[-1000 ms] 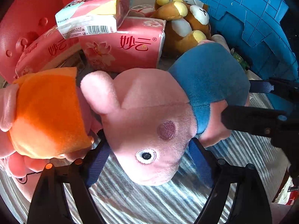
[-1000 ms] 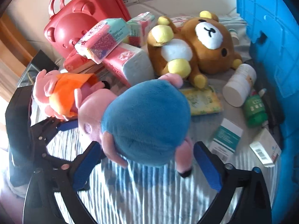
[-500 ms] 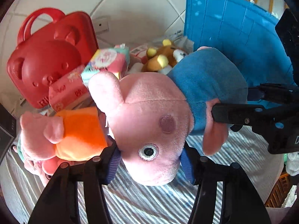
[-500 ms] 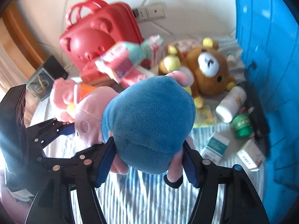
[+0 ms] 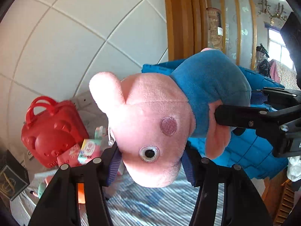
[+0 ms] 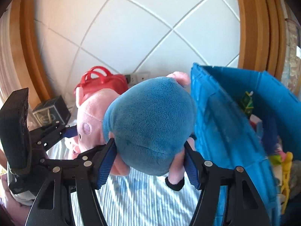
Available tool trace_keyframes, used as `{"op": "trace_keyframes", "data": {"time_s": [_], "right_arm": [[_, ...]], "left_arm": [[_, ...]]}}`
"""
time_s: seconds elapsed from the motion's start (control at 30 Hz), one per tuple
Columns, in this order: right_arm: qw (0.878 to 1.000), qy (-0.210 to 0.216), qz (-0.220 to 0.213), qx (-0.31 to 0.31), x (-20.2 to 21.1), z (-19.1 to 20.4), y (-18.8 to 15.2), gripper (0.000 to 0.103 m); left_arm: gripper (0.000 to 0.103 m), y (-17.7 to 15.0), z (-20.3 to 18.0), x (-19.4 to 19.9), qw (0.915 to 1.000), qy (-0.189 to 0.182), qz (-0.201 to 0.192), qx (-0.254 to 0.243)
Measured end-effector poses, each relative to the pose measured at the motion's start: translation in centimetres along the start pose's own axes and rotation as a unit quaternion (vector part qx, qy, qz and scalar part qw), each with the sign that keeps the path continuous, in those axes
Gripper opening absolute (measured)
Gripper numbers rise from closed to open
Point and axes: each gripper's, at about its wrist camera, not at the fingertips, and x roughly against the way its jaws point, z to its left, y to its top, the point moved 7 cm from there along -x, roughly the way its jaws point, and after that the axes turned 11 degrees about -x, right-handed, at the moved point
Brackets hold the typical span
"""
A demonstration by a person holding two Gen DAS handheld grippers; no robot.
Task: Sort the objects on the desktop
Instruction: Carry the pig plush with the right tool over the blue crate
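A pink pig plush in a blue shirt (image 5: 156, 116) hangs in the air between both grippers, well above the striped cloth. My left gripper (image 5: 150, 162) is shut on its pink head. My right gripper (image 6: 150, 160) is shut on its blue body (image 6: 152, 122) and also shows in the left wrist view (image 5: 244, 114). The left gripper appears at the left of the right wrist view (image 6: 56, 131). A blue plastic crate (image 6: 235, 122) stands just right of the plush, with small items inside.
A red bear-shaped case (image 5: 50, 131) stands at the back left by the tiled wall, with tissue packs (image 5: 88, 148) in front of it. A dark box (image 6: 50, 111) sits at the far left. Another pig plush in orange (image 5: 80, 190) lies below, mostly hidden.
Both grippers have raised the pig plush high off the cloth. The table clutter has dropped low in both views and the crate's open top now shows on the right.
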Motion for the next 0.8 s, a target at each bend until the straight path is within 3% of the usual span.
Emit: {"op": "trace_keyframes", "data": {"time_s": [0.17,0.33,0.6,0.8], "right_arm": [[0.998,-0.035,-0.048,-0.018,6.3,-4.6,3.1,0.067],[0.993,-0.079,-0.074,-0.04,11.2,-10.6,5.1,0.068],[0.985,-0.122,-0.057,-0.107,14.8,-22.2,4.1,0.069],[0.978,-0.129,-0.034,-0.161,16.1,-28.9,2.1,0.072]], "left_arm": [[0.056,6.4,-5.1,-0.2,0.9984,-0.036,-0.034,-0.028],[0.056,11.5,-11.7,-1.8,0.9945,-0.075,-0.041,-0.06],[0.057,14.8,-22.5,-6.2,0.9841,-0.135,-0.003,-0.115],[0.06,15.5,-27.4,-8.3,0.9769,-0.151,0.029,-0.149]]}}
